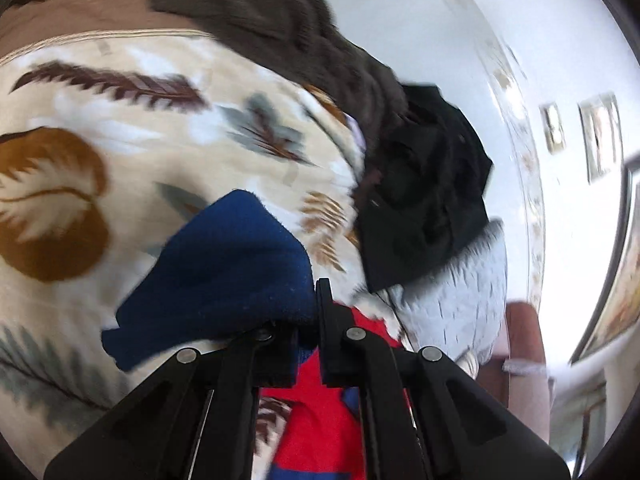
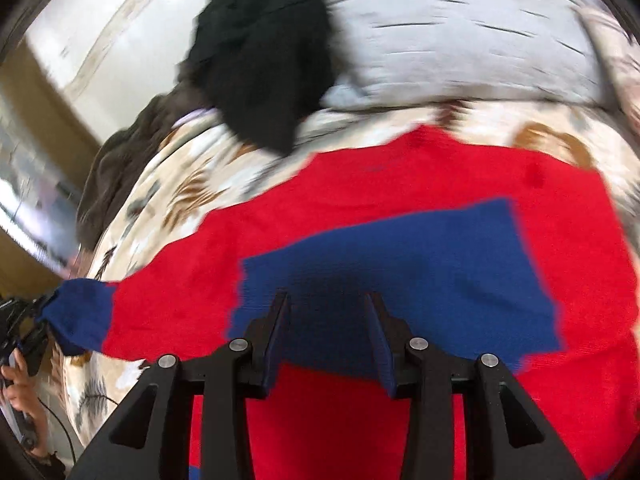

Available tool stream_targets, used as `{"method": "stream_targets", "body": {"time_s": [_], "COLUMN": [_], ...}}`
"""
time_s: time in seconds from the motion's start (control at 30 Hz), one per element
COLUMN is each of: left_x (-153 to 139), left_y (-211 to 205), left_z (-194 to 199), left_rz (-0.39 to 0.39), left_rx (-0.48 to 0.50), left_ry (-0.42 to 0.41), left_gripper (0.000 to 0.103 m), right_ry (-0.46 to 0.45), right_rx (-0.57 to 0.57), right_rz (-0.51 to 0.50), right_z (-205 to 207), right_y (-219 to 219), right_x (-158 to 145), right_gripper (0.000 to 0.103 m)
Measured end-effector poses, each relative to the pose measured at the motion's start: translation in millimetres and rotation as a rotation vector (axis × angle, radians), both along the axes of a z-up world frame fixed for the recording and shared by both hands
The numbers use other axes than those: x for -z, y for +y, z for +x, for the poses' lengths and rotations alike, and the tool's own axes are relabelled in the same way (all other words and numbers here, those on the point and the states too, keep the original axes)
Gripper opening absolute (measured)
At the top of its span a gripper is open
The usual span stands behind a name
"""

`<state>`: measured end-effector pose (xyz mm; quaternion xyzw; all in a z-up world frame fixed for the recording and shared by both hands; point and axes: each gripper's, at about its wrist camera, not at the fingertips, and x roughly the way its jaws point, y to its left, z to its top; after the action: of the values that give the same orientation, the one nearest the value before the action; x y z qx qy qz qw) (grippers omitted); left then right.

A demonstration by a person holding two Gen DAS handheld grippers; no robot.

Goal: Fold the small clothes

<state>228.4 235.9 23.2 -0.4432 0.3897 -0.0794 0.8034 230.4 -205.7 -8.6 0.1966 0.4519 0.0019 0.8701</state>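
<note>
Garment: red sweater (image 2: 360, 184) with a blue panel (image 2: 420, 264), spread on the feather-print bedcover (image 1: 168, 80); in the right wrist view it fills the centre and lower frame.
Long axis: sleeve runs from the body toward the lower left of the right wrist view, ending in a blue cuff (image 2: 80, 320).
Left gripper (image 1: 310, 320): fingers clenched on the blue cuff, which bulges up and to the left of the fingertips in the left wrist view; the red body shows below, between the finger mounts.
Same grip, right wrist view: at the far left edge a hand (image 2: 16, 384) holds the black tool that meets the cuff tip.
Right gripper (image 2: 328, 320): fingers released and partly spread, nothing between them; they hang over the lower edge of the blue panel, whether touching the knit cannot be told.
Deciding relation: sleeve lies left of the right gripper's fingers, and its free end is already with the left gripper, so the left hand is the nearer one for carrying it; the blue panel lies to the right along the sleeve's own axis.
Judged step: sleeve fold across the body, not yet laid down.
Background, upper frame: black garment (image 2: 264, 60), dark brown blanket (image 1: 256, 12) and pale grey pillow (image 2: 460, 40), apart from the sweater.
Image quality: motion blur in both views.
</note>
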Motion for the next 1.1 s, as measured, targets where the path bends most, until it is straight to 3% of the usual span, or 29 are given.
{"method": "stream_targets", "body": {"time_s": [0.17, 0.4, 0.57, 0.7, 0.9, 1.1], "left_x": [-20, -26, -21, -4, 40, 77], "left_y": [-63, -157, -225, -282, -360, -397], "left_z": [12, 23, 26, 30, 32, 28], "left_rz": [0.051, 0.099, 0.143, 0.194, 0.268, 0.414], "left_rx": [0.099, 0.225, 0.313, 0.379, 0.496, 0.561], "left_ry": [-0.015, -0.003, 0.018, 0.053, 0.136, 0.213], "left_gripper": [0.005, 0.004, 0.005, 0.005, 0.005, 0.014], "right_ry": [0.044, 0.058, -0.035, -0.089, -0.127, -0.146], "right_rx": [0.069, 0.092, 0.046, 0.021, 0.035, 0.037], "right_rz": [0.021, 0.093, 0.131, 0.105, 0.229, 0.256], "right_z": [-29, -72, -92, -98, -102, -104], "right_y": [-58, -111, -117, -112, -128, -131], "right_x": [6, 33, 41, 44, 51, 53], "right_gripper": [0.043, 0.043, 0.044, 0.045, 0.045, 0.045]}}
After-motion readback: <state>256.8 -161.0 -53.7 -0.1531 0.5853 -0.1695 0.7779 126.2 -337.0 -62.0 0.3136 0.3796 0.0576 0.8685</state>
